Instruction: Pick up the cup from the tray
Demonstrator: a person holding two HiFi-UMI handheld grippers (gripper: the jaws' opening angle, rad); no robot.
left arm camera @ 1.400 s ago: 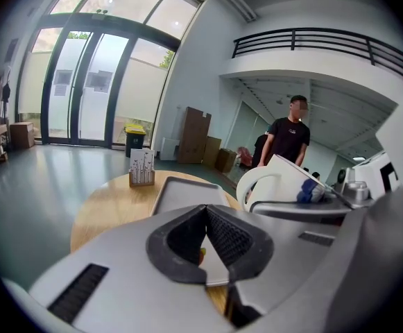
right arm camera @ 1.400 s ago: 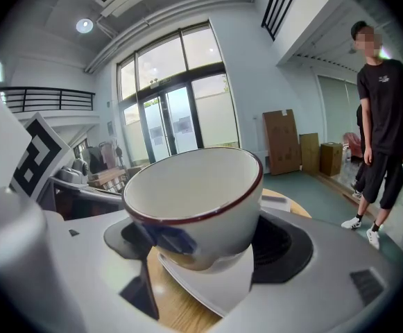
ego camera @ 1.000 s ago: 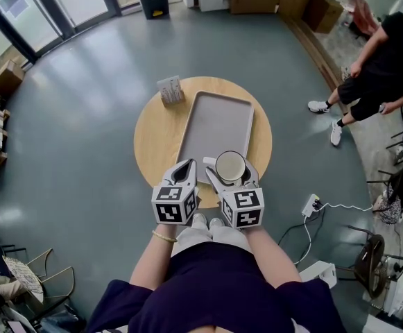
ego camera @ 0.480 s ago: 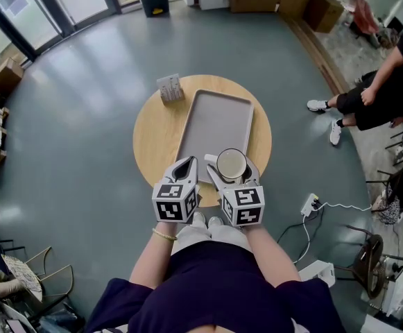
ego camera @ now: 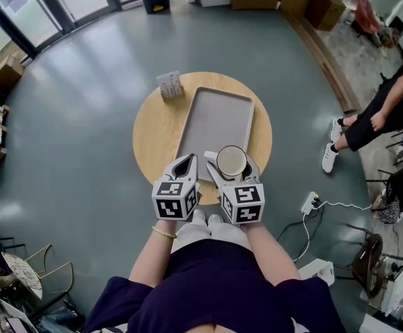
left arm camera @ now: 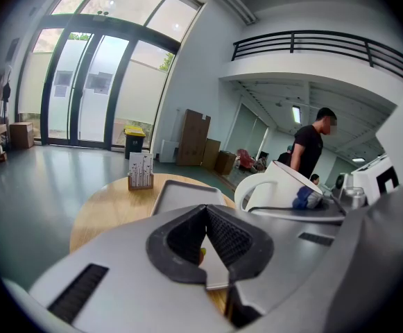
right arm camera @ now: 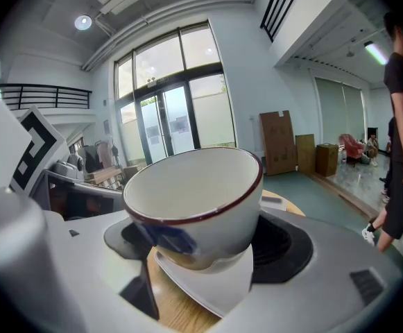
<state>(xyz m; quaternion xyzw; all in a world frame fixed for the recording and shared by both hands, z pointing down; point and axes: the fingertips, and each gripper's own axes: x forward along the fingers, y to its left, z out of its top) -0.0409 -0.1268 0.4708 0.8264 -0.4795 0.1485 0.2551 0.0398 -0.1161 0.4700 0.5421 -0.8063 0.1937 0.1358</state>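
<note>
A white cup point(ego camera: 230, 162) with a dark red rim sits between the jaws of my right gripper point(ego camera: 230, 167), which is shut on it over the near end of the grey tray point(ego camera: 215, 120). In the right gripper view the cup point(right arm camera: 194, 200) fills the gap between the black pads point(right arm camera: 284, 245), and its base hangs above the tray corner. My left gripper point(ego camera: 186, 162) hovers just left of the cup, shut and holding nothing; its pads point(left arm camera: 225, 238) meet in the left gripper view. The cup's handle point(left arm camera: 256, 189) shows there at right.
The tray lies on a round wooden table point(ego camera: 152, 137) with a small card holder point(ego camera: 170, 87) at its far left. A person point(ego camera: 388, 103) sits or stands at the right. A power strip point(ego camera: 310, 203) and cable lie on the floor near the table.
Both grippers and the cup have stayed almost where they were. The person at the right has moved farther right.
</note>
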